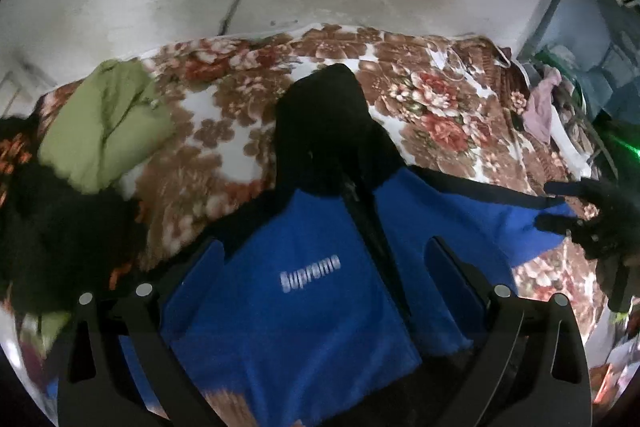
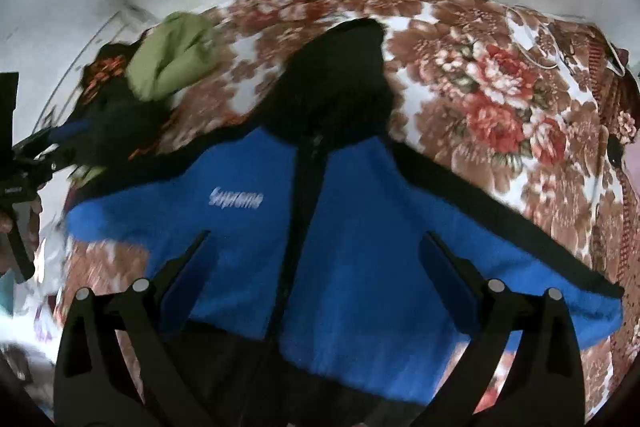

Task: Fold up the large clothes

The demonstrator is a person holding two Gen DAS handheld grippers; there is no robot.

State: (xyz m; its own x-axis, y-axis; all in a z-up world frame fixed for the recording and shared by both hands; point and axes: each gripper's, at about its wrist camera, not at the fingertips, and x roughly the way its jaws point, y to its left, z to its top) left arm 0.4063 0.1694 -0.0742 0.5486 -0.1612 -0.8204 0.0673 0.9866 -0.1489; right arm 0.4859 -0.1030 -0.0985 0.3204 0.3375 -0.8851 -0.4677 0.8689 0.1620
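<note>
looking down on the blue jacket (image 1: 296, 291), i see it spread flat on the floral blanket (image 1: 208, 131), front up, black hood (image 1: 324, 115) at the far side. i judge no fold is made yet. my left gripper (image 1: 326, 259) and right gripper (image 2: 314, 251) both hover with jaws wide apart, holding nothing. white letters on the chest read "supreme" (image 2: 237, 200). a green garment (image 1: 108, 123) lies far left.

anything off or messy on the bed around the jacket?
The blue jacket lies flat, front up. A crumpled green garment sits unfolded atop a dark clothes heap at the left of the floral blanket. No visible damage.
</note>
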